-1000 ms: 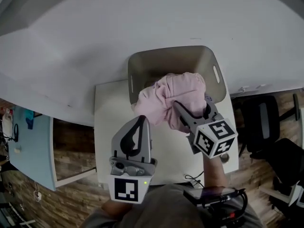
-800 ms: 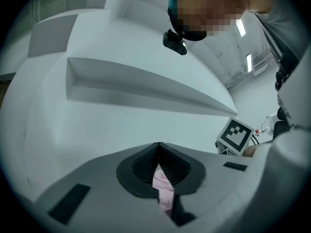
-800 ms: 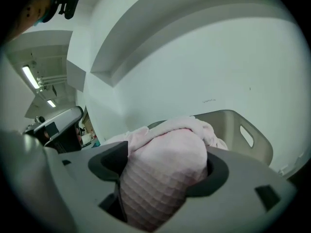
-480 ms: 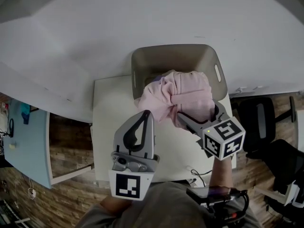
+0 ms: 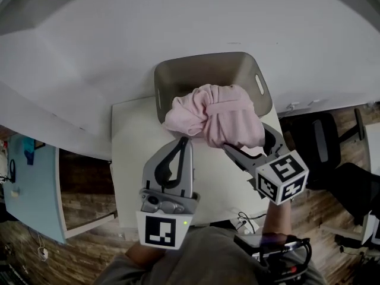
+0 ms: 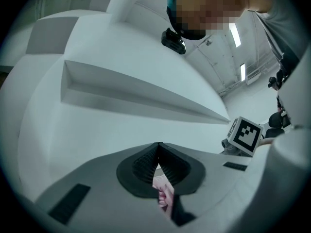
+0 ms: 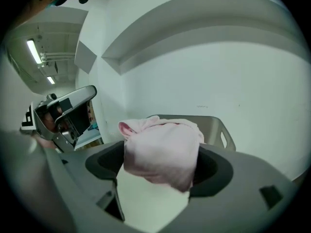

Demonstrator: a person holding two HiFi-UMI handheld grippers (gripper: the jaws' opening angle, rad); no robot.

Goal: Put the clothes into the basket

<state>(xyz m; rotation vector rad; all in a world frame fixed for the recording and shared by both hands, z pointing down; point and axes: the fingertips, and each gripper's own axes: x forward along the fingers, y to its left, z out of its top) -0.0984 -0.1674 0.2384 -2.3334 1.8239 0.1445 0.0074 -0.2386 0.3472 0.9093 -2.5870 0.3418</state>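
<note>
The right gripper (image 7: 160,166) has swung a little to the side, and its jaws have just been opening, with the pink garment (image 5: 217,114) wadded between them the whole time. A second ago the cloth lay looser over those jaws; now it sits as a tighter bundle.

We see the jaws standing wide, but the wad fills the gap from one inner face to the other. It also hangs clear of the table (image 5: 136,153) beneath them, so we read it as still pinched, only more loosely.

The basket (image 5: 205,70) stands just beyond the jaw tips. The bundle's far half is over the basket's near rim and its near half is over bare table.

The left gripper (image 5: 181,142) has barely shifted. Its jaws are pressed together on nothing, and their tips are just beside the bundle's near edge.

To us the widening looks like the start of the drop. The risk is the overlap: let go here and the garment may catch on the rim or slide back onto the table. A little more reach past the rim would make the drop safer.
</note>
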